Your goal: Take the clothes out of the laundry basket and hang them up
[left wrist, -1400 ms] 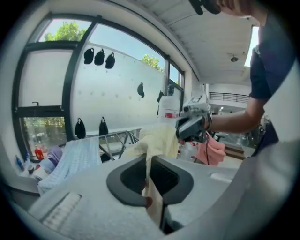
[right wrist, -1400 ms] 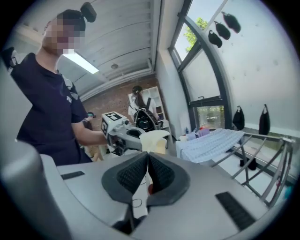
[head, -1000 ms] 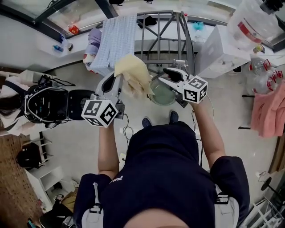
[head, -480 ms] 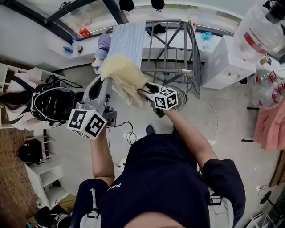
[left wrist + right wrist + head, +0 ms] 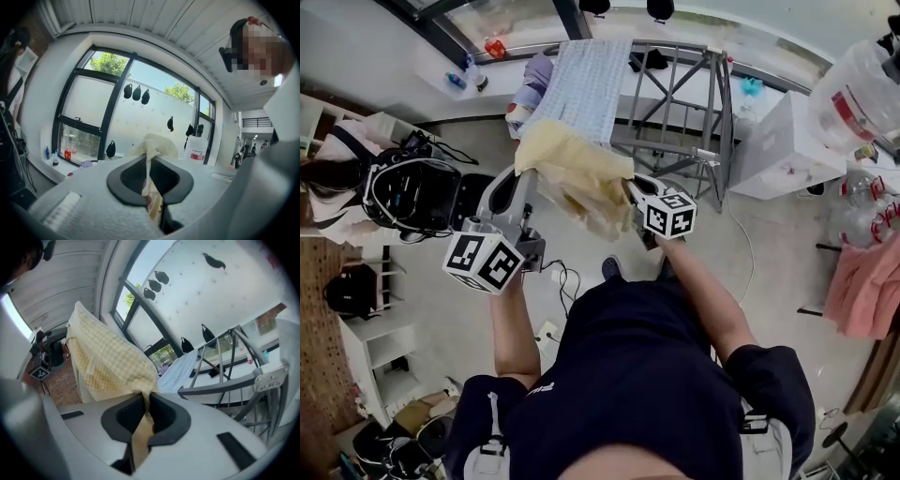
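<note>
Head view: yellow checked cloth (image 5: 577, 176) held up between both grippers, just in front of the drying rack (image 5: 675, 103)
Left gripper (image 5: 523, 173) is clamped tight on one edge; right gripper (image 5: 630, 190) has just closed its jaws on the opposite edge, fabric pinched between them. Hanging step apparently in hand; next, the cloth likely needs spreading and lifting over a free rail beside the blue cloth (image 5: 581, 84)

Bare rails of the drying rack (image 5: 225, 386), free beside the draped blue cloth (image 5: 581, 84).
</note>
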Available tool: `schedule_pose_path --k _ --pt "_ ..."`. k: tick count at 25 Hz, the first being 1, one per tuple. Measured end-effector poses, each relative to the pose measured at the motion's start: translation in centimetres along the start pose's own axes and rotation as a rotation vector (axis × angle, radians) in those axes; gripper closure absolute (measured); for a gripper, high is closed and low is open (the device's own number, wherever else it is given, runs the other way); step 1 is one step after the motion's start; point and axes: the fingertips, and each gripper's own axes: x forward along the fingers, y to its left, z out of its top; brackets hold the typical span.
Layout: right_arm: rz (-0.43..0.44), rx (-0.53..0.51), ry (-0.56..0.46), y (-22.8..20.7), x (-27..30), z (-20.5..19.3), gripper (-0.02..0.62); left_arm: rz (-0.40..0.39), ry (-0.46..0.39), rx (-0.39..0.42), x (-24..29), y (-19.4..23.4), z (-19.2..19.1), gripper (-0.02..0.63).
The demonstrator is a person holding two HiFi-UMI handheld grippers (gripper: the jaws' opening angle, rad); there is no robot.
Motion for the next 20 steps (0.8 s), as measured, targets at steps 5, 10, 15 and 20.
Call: schedule_pose_path --k 5,10,15,20 --pt "-0.074 -0.047 -0.11 0.5 -6.4 6.9 0.569 0.08 0.006 -0.047 -2.8 4.7 -1.9 0.578" --pt "-0.278 -0.286 -0.206 3.9 -13.2 15.1 0.569 0.17 0.027 0.04 -2.9 6.6 -4.1 0.578" --pt "-0.491 -0.392 -0.325 6.1 -17.8 20.1 0.569 0.207 0.061 0.278 -0.6 5.0 -5.5 0.578" --pt "-0.671 -0.507 -0.341 7.5 -20.4 22.3 0.569 0.162 0.054 0.3 1.7 4.3 -6.1 0.578"
